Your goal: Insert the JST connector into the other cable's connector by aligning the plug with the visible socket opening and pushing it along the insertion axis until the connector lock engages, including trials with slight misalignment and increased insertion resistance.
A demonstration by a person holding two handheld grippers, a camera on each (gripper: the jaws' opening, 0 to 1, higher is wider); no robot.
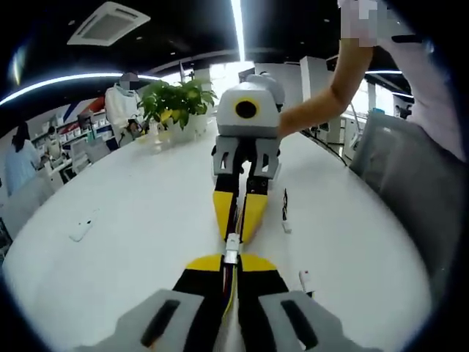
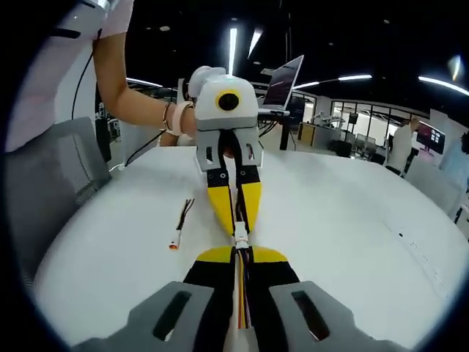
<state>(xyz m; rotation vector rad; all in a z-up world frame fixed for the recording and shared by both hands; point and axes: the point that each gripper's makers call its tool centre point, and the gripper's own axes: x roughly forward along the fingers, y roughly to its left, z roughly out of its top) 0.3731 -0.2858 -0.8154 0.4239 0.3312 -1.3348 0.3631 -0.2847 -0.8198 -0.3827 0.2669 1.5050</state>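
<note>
Left gripper view: left gripper [image 1: 231, 265] jaws clamped on cable, plug [image 1: 231, 249] at tips, meeting right gripper [image 1: 242, 227] (also closed on its cable) above table [image 1: 132, 220].

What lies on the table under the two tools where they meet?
Bare white table shows beneath the white connector held between the left tool and right tool. The spot directly below is covered. A spare short cable lies off to the side.
</note>
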